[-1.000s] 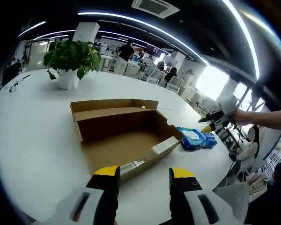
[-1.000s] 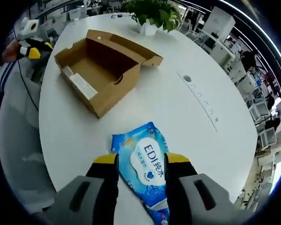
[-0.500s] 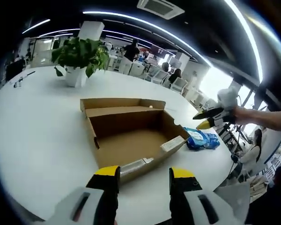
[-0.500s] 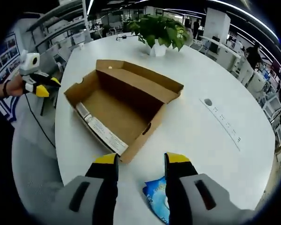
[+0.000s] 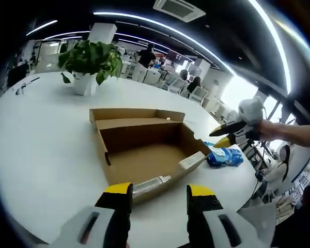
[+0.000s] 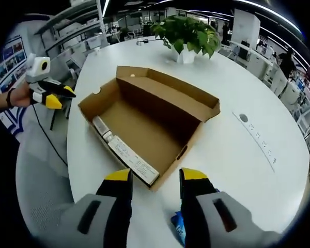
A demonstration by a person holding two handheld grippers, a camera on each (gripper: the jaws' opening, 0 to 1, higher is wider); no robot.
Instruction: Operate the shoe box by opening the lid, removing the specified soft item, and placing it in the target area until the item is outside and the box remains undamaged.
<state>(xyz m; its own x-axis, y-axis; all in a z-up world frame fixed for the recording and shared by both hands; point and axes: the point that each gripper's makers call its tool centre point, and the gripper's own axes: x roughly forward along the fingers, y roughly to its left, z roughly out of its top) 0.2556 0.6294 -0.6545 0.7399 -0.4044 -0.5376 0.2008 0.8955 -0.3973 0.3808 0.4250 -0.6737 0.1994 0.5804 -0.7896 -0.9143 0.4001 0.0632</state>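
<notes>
right gripper [image 6: 149,178] has pulled back off the blue wipes pack [image 5: 223,155], now w/ open box [image 6: 150,121] ahead; both grippers' jaws apart, empty; left gripper [image 5: 158,191] barely shifted.

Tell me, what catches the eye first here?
An open brown shoe box sits empty in the middle of a round white table, its lid folded back. Just beyond its far corner in the left gripper view lies a blue soft pack, already outside the box, with the right tool hovering above it, jaws apart. A leafy potted plant stands at the far side of the table.
</notes>
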